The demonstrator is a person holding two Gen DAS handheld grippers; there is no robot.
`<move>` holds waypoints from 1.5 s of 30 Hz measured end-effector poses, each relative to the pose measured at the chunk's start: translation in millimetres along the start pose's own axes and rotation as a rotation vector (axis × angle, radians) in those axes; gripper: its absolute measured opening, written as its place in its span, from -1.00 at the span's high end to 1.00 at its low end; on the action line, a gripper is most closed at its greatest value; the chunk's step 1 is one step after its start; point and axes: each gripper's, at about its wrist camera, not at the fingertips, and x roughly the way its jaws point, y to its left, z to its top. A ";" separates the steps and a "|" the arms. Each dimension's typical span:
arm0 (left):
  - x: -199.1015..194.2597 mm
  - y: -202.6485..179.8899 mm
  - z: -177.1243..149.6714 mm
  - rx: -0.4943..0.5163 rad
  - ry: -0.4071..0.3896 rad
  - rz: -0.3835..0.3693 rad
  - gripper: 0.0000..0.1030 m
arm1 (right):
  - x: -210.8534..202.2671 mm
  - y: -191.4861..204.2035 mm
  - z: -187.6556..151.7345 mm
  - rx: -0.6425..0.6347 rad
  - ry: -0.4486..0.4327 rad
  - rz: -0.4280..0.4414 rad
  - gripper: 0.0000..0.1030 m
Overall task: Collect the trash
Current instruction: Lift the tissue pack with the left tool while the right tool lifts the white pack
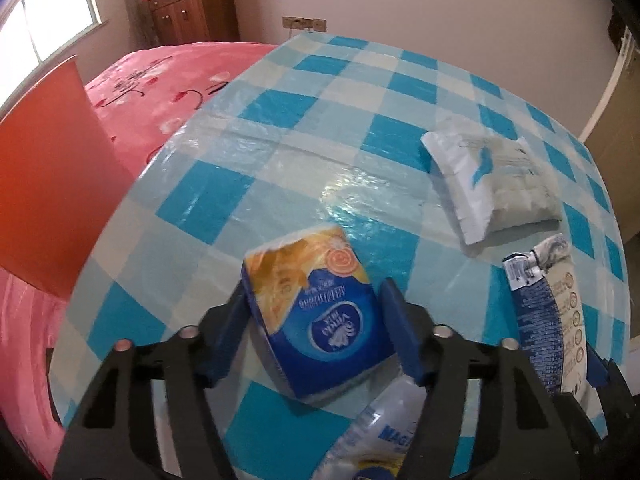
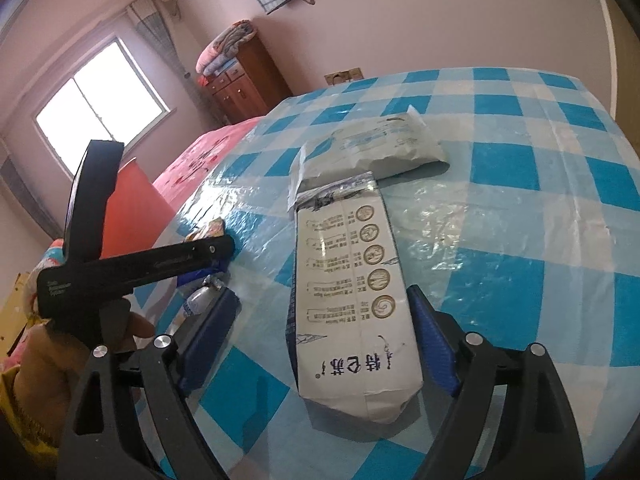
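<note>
A blue-and-yellow tissue pack (image 1: 316,312) lies on the blue checked tablecloth (image 1: 280,152). My left gripper (image 1: 316,292) has its blue pads against both sides of the pack, shut on it. In the right wrist view the same gripper (image 2: 208,256) is held by a hand at the left, with the tissue pack (image 2: 208,230) just behind it. A white milk carton (image 2: 352,300) lies flat between the fingers of my right gripper (image 2: 322,294), which is open, with a gap on its left side. The carton (image 1: 548,312) also shows at the right of the left wrist view.
A clear plastic bottle (image 1: 380,432) lies under my left gripper, near the table's front edge. A grey-white mailer bag (image 2: 372,148) rests further back. A red chair back (image 1: 52,200) and a pink bed (image 1: 160,80) stand left of the table.
</note>
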 end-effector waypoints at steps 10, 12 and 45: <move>-6.1 3.7 -8.2 -0.026 -0.046 0.022 0.15 | 2.7 -9.8 2.6 0.042 0.034 0.097 -0.76; -7.2 5.2 -10.4 -0.027 -0.059 0.017 0.21 | 3.8 -9.5 3.2 0.041 0.037 0.103 -0.76; -42.6 61.0 -35.2 0.070 -0.166 -0.247 0.42 | 16.1 21.3 0.0 -0.084 0.040 -0.242 -0.43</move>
